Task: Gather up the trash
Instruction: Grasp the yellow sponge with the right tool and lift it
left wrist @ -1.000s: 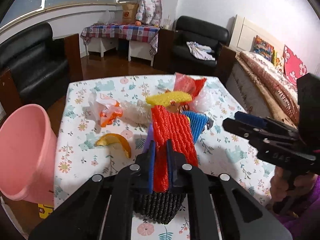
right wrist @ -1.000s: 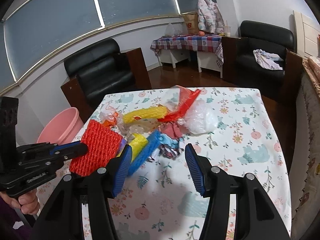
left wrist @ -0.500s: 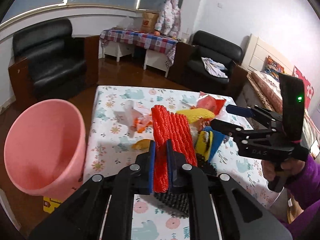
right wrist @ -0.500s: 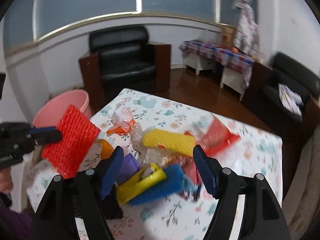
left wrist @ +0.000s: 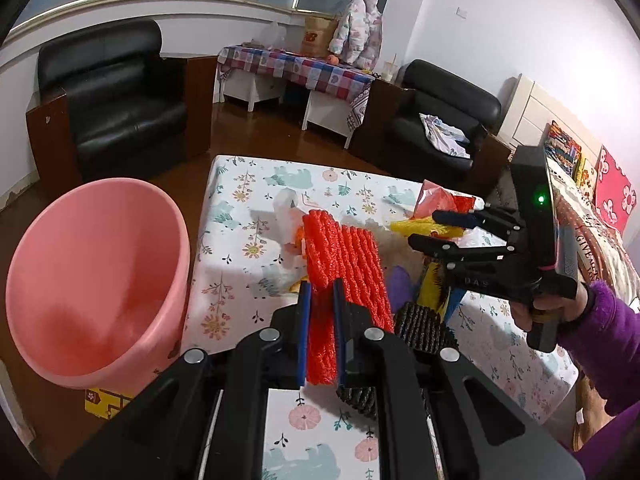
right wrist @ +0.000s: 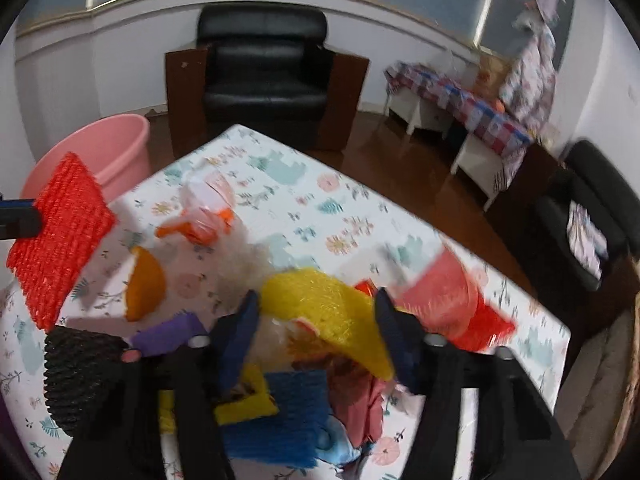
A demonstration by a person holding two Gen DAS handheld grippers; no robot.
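Observation:
My left gripper (left wrist: 320, 300) is shut on a red foam net (left wrist: 344, 264) and holds it above the table's left edge; the net also shows at the left of the right wrist view (right wrist: 60, 232). The pink bin (left wrist: 96, 276) stands beside the table, left of the net. My right gripper (right wrist: 316, 312) is open, its jaws on either side of a yellow foam net (right wrist: 328, 300) in the trash pile. It also shows at the right of the left wrist view (left wrist: 436, 228).
The floral table (left wrist: 256, 200) holds a black foam net (right wrist: 80, 376), orange peel (right wrist: 146, 288), purple piece (right wrist: 168, 332), blue net (right wrist: 296, 412), red plastic bag (right wrist: 444, 292) and a white-orange wrapper (right wrist: 208, 208). Black armchairs (left wrist: 120, 96) stand behind.
The left gripper has carried the red net left toward the pink bin. The right gripper has moved forward and down over the pile, its jaws now around the yellow net.

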